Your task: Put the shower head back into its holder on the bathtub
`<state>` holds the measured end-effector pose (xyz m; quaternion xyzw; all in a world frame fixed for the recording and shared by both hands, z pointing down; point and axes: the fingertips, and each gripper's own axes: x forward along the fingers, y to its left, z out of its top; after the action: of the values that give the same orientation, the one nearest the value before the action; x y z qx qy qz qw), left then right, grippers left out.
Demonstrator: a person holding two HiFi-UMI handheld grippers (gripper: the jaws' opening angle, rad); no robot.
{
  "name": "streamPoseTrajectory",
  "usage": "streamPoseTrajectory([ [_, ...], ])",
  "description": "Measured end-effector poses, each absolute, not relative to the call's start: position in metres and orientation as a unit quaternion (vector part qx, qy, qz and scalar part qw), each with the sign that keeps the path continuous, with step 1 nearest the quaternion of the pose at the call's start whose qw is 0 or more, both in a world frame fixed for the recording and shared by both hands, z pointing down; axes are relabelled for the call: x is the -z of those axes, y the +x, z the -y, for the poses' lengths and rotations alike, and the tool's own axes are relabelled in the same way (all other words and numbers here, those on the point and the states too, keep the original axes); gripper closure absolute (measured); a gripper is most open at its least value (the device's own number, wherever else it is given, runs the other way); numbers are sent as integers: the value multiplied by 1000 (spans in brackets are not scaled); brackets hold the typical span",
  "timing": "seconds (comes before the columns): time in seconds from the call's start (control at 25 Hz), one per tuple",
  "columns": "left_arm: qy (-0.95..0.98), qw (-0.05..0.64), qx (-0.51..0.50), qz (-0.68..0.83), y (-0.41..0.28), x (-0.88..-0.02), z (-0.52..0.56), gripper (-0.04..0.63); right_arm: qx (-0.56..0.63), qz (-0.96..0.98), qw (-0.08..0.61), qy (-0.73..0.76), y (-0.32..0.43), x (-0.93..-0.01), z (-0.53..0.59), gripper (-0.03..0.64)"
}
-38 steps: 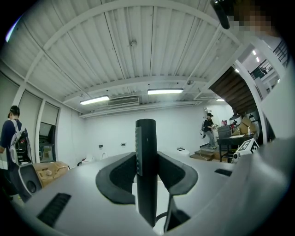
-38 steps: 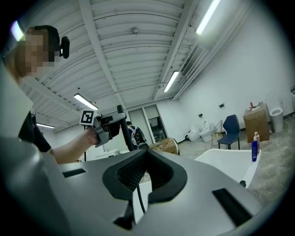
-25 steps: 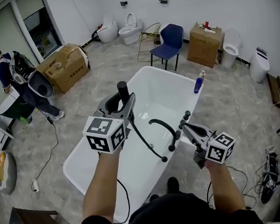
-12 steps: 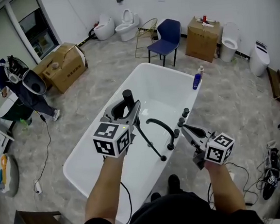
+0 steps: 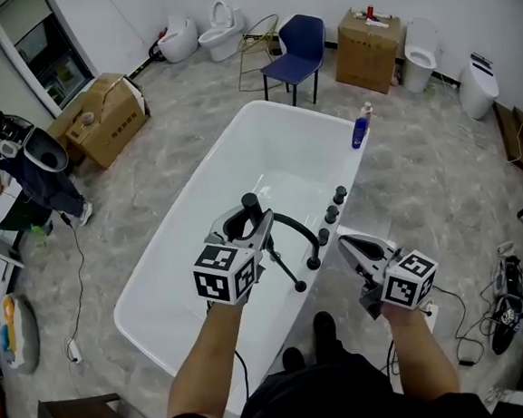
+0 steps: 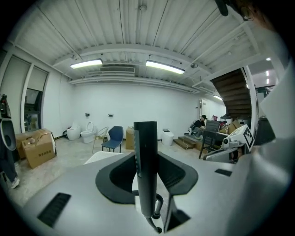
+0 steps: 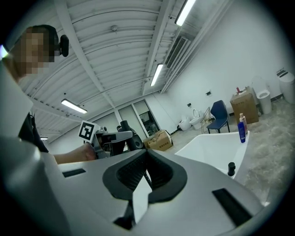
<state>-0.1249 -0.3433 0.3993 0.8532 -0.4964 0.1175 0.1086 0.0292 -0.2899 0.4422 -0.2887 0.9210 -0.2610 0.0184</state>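
Observation:
The black stick-shaped shower head stands upright in my left gripper, which is shut on it, over the near part of the white bathtub. Its black hose runs down to a fitting on the tub's right rim, beside the arched black faucet. In the left gripper view the shower head fills the gap between the jaws. My right gripper hangs just outside the right rim, shut and with nothing in it; its jaw tips meet in the right gripper view. I cannot make out the holder.
Three black knobs sit on the right rim, with a blue bottle at its far end. Beyond the tub stand a blue chair, cardboard boxes and toilets. A person stands at the far left.
My left gripper has come down and forward with the shower head, closer to the faucet and the tub rim. The right gripper has sunk a little.

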Motion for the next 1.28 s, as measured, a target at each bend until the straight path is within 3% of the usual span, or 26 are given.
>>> streamPoseTrajectory([
  [1.28, 841, 258, -260, 398, -62, -644, 296, 448, 352, -879, -45, -318, 47, -549, 262, 601],
])
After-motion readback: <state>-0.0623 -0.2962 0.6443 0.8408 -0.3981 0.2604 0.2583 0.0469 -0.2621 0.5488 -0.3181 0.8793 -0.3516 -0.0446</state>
